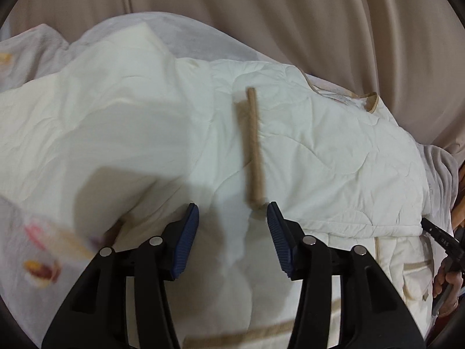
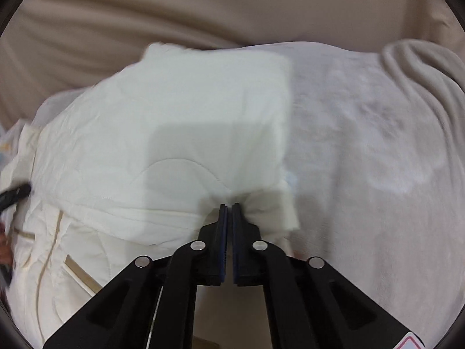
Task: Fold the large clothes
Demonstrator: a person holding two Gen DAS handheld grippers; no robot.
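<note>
A large cream quilted garment with tan trim lies spread over a bed. A tan strap of it lies across the cloth just ahead of my left gripper, which is open and empty above the garment. My right gripper is shut on a bunched fold of the cream garment and holds it lifted. The right gripper's black body also shows at the right edge of the left wrist view, with the person's hand on it.
A pale bedcover with faint prints lies under the garment. A printed cloth with pink and yellow shapes lies at the left. Beige curtains hang behind the bed. A rolled grey blanket lies at the far right.
</note>
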